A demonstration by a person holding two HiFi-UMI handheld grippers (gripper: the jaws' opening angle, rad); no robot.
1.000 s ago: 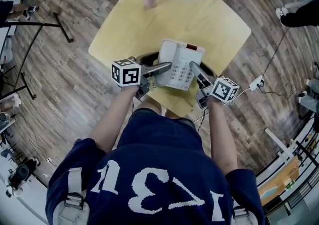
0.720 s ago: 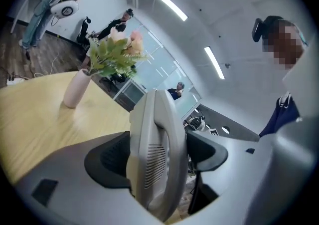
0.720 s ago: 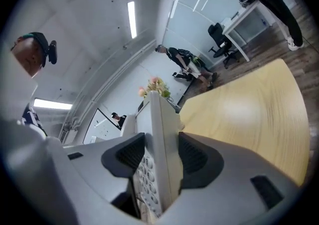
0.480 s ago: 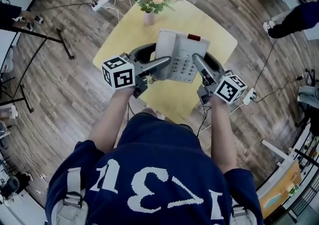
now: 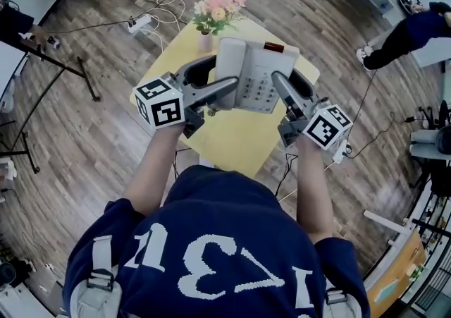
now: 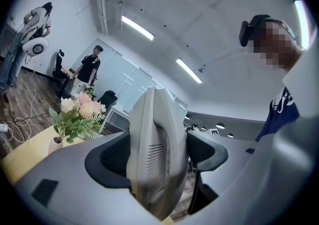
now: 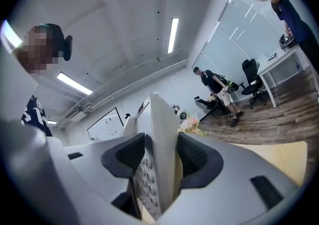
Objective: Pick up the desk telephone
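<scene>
- Phone [image 5: 255,73] sits upper centre in the head view, up off the table [image 5: 232,137].
- Left gripper [image 5: 224,78] is clenched on the phone's left edge, right gripper [image 5: 290,87] on its right edge. Both bites are thin.
- Risk: if the hands drift apart or roll unevenly, the phone likely twists out and drops.
- Risk: a tilt could tip the handset [image 5: 230,63] off. Flowers [image 5: 217,8] stand near, just beyond.

- yellow table [image 5: 236,142] under the held-up desk telephone [image 5: 255,73] is bare, plenty of room to pass
- only obstacle: flower vase [image 5: 206,41] on the far corner, beyond the phone's left side
</scene>
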